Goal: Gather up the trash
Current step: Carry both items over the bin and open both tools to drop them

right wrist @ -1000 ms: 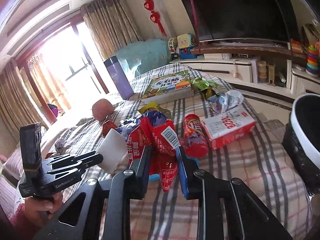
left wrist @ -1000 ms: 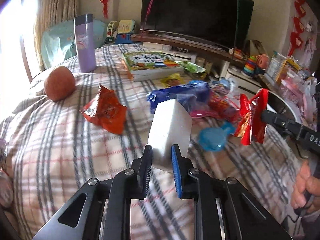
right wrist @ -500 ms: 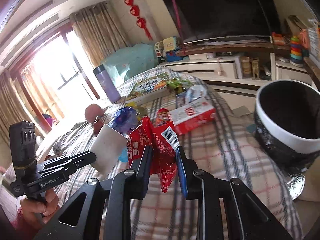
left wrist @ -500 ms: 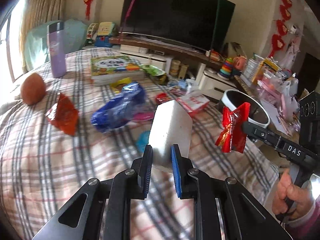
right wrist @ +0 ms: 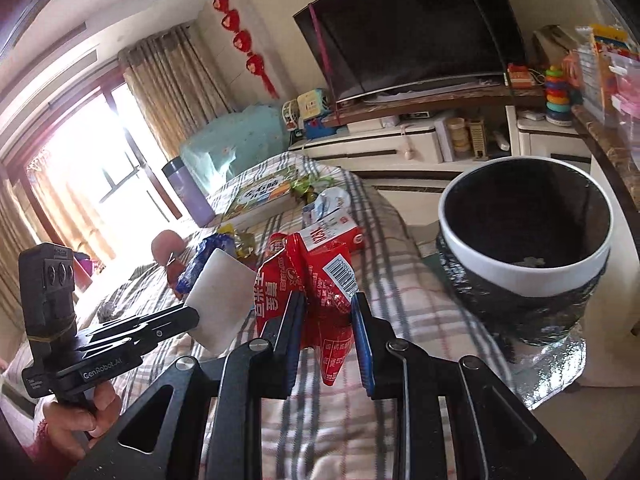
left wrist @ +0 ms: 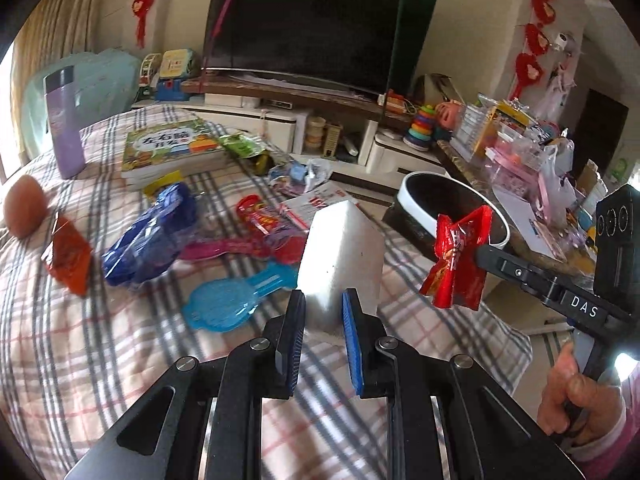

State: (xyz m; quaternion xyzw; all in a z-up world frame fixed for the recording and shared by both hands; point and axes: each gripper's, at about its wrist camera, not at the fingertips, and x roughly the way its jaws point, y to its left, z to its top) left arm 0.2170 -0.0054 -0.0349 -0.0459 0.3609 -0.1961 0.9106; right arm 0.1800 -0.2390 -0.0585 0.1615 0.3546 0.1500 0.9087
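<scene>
My left gripper is shut on a white foam block and holds it above the plaid bed; the block also shows in the right wrist view. My right gripper is shut on a red snack wrapper, seen from the left wrist view near the bin. The white-rimmed trash bin with a black liner stands just right of the bed, also in the left wrist view. More wrappers lie on the bed: an orange one, a blue one, a red one.
On the plaid bed lie a blue plastic scoop, a book, a purple bottle, a brown ball and a red-white tissue pack. A TV and cluttered shelves stand behind.
Both grippers have swung right toward the trash bin, each still holding its item. The bin is larger and closer in both views.
</scene>
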